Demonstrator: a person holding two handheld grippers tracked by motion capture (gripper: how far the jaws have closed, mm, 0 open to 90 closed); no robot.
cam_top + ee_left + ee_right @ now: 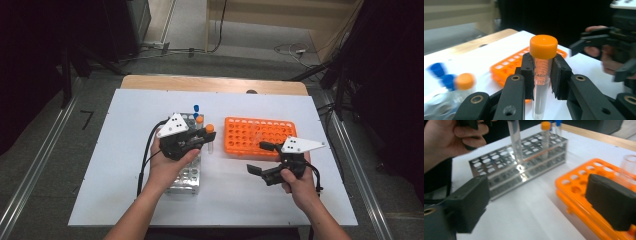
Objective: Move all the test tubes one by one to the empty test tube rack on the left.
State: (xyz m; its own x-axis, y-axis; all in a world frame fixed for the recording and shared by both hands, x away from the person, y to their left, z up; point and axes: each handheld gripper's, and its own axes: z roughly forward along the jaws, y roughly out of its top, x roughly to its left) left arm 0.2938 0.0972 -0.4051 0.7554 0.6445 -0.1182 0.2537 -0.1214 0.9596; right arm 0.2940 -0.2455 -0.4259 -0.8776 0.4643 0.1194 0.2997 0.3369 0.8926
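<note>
Left gripper view: the left tool [543, 75] clamps an orange-capped tube [542, 75] just below its cap, lifted beside the metal rack [186, 175]. The right tool [264, 159] gapes empty near the orange rack [255, 135]. A jolt could let the smooth tube slip.

**Open lane between the two racks, crowded at the metal rack's far end**

A bare strip of white table [225, 175] is lying open between the metal rack [187, 177] and the orange rack [257, 134], and the near edge is also standing free. Capped tubes [197, 114] are rising from the metal rack's far end, blocking a low pass there. A clear tube [629, 163] is standing up from the orange rack.
</note>
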